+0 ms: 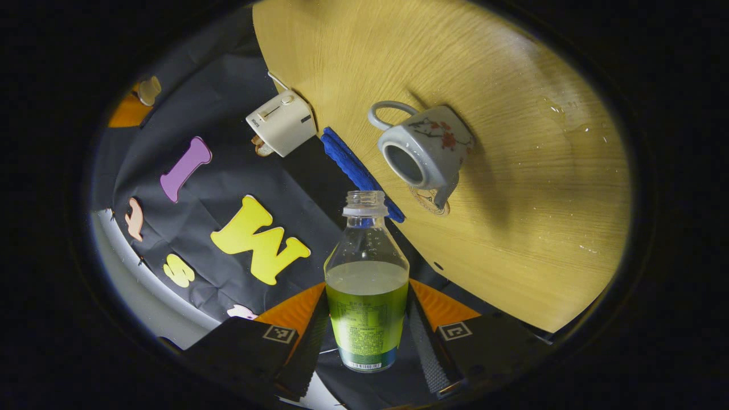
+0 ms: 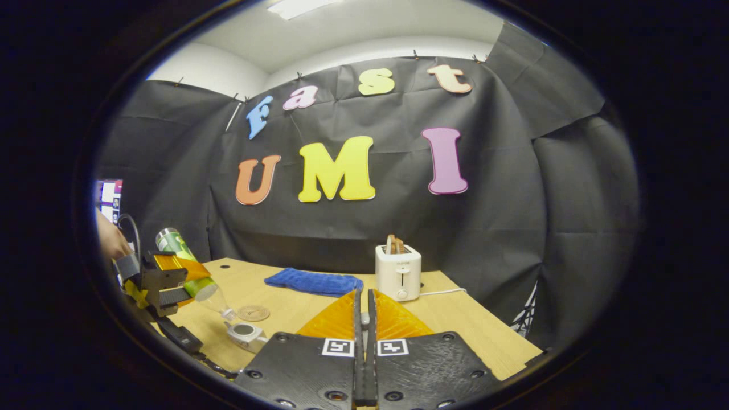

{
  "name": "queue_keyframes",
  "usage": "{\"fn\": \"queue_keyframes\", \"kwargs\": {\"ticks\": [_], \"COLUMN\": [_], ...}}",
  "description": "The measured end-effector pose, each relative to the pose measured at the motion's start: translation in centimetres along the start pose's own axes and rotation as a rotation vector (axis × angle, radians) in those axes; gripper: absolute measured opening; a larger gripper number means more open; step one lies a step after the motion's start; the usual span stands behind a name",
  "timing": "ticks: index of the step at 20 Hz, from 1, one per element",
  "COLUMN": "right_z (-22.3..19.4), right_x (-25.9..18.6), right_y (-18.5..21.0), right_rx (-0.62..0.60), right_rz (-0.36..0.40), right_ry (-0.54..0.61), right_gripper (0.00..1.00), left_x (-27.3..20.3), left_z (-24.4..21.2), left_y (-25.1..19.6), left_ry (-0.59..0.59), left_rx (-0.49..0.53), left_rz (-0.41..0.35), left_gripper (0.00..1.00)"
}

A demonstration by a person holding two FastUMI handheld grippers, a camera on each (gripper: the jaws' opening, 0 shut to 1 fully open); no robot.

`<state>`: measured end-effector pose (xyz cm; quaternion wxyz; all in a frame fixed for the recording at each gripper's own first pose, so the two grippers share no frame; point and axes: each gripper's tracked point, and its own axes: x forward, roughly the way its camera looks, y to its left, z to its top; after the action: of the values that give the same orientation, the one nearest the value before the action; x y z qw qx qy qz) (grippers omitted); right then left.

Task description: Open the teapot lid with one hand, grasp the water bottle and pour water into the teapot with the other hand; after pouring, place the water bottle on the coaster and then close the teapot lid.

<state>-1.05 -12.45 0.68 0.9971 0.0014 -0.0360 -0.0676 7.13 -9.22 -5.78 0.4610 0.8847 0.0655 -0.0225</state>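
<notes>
My left gripper (image 1: 367,324) is shut on the water bottle (image 1: 367,273), an uncapped clear bottle with a green label, about half full. Its mouth points toward the grey teapot (image 1: 424,151), whose top stands open on the wooden table (image 1: 529,188). The round coaster (image 1: 431,202) lies just beside the teapot's spout. In the right gripper view the left gripper (image 2: 171,279) holds the bottle (image 2: 188,259) tilted mouth-down just above the teapot (image 2: 246,333), with the coaster (image 2: 253,312) behind it. My right gripper (image 2: 363,307) hovers over the table with its fingers pressed together.
A blue cloth (image 2: 313,281) lies at the table's back edge, and a white toaster (image 2: 398,272) with toast in it stands beside it. A hand (image 2: 111,239) holds the left gripper at the far left. Water drops (image 1: 561,111) dot the table near the teapot.
</notes>
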Motion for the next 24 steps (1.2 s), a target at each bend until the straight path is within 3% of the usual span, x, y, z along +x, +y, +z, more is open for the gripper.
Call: {"fn": "queue_keyframes", "kwargs": {"ticks": [8,11,14,17,21,24], "right_z": [-1.3,-2.1,-3.2,-3.8,-3.7,-3.7], "right_x": [0.7,0.9,1.3,1.4,2.2,3.4], "right_y": [0.7,1.6,3.1,4.5,6.0,6.9], "right_rx": [-0.03,-0.045,-0.057,-0.044,0.013,0.039], "right_rz": [-0.01,-0.003,0.024,0.043,0.056,0.078], "right_ry": [0.025,0.04,0.066,0.09,0.103,0.108], "right_gripper": [0.0,0.0,0.0,0.0,0.0,0.0], "left_x": [1.1,1.5,1.6,2.0,5.1,7.6], "left_z": [1.6,0.7,0.4,-1.0,-3.6,-5.0], "left_y": [-3.0,-2.1,-3.1,-0.5,2.3,3.6], "left_ry": [-0.112,-0.141,-0.151,-0.232,-0.295,-0.335], "left_rx": [-0.667,-1.044,-1.444,-1.771,-2.044,-2.132], "left_rz": [-0.014,0.052,0.007,0.042,0.045,0.074], "left_gripper": [0.75,0.76,0.75,0.76,0.76,0.77]}}
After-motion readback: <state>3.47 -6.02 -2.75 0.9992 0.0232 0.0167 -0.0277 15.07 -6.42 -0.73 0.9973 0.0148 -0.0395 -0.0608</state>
